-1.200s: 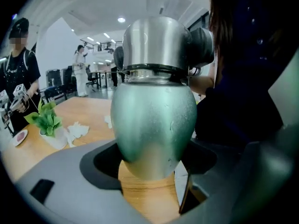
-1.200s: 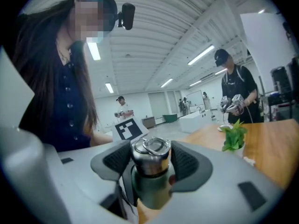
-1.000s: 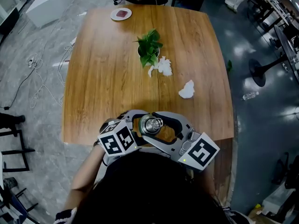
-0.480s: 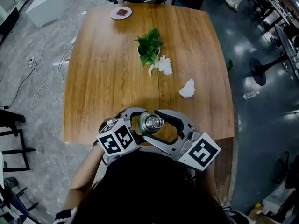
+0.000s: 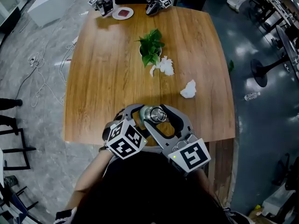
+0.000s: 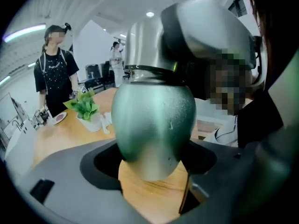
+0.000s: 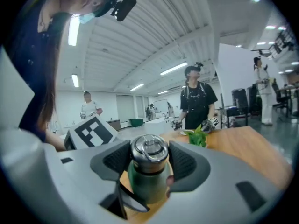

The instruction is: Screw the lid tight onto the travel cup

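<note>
We grip 1 travel cup [image 5: 148, 112] in 2 claws at the near edge of the table [image 5: 112, 69].

Head view: the left gripper [image 5: 139, 117] and the right gripper [image 5: 160, 116] meet on the cup close to our body.
Left gripper view: its jaws clamp the green body [image 6: 154, 125], we judge to stop it turning.
Right gripper view: its jaws close round the steel lid [image 7: 149, 149], placed for twisting it tight.
</note>
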`<act>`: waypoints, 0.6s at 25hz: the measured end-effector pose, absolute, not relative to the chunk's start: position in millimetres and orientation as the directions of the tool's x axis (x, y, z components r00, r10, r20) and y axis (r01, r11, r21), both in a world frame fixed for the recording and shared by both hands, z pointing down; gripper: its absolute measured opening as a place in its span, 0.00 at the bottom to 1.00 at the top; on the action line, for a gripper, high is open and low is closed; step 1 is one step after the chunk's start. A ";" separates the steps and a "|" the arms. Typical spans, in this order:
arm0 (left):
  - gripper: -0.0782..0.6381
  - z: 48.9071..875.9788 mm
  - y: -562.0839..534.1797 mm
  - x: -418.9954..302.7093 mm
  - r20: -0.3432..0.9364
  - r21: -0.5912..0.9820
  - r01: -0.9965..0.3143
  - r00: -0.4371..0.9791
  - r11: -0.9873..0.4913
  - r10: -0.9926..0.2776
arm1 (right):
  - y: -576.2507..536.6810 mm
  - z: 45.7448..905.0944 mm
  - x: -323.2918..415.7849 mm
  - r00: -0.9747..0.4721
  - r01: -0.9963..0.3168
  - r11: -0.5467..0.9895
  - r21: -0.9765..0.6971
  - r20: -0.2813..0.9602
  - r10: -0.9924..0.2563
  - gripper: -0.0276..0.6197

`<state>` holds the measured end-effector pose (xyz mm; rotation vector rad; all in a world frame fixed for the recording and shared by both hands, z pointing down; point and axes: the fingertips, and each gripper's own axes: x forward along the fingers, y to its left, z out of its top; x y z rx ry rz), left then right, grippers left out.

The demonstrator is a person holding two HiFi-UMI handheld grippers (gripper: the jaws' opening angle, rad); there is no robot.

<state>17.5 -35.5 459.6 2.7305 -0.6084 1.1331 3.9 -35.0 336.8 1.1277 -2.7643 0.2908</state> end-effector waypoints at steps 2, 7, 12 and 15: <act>0.65 461.1 -33.2 16.8 0.706 -0.042 -0.395 0.639 -0.918 -0.307 | -30.7 340.9 0.3 -0.741 -0.668 0.729 -0.152 0.226 -0.632 0.46; 0.65 459.5 -21.4 19.8 0.681 0.013 -0.273 0.707 -0.962 -0.191 | -16.3 337.2 -0.8 -0.833 -0.539 0.828 -0.156 0.241 -0.497 0.48; 0.65 460.7 -13.9 26.0 0.686 0.019 -0.187 0.717 -0.982 -0.123 | -23.4 331.3 3.9 -0.824 -0.557 0.823 -0.110 0.199 -0.531 0.47; 0.65 459.3 -25.3 24.8 0.693 -0.011 -0.297 0.686 -0.955 -0.222 | -31.0 330.2 6.9 -0.757 -0.647 0.757 -0.087 0.189 -0.625 0.47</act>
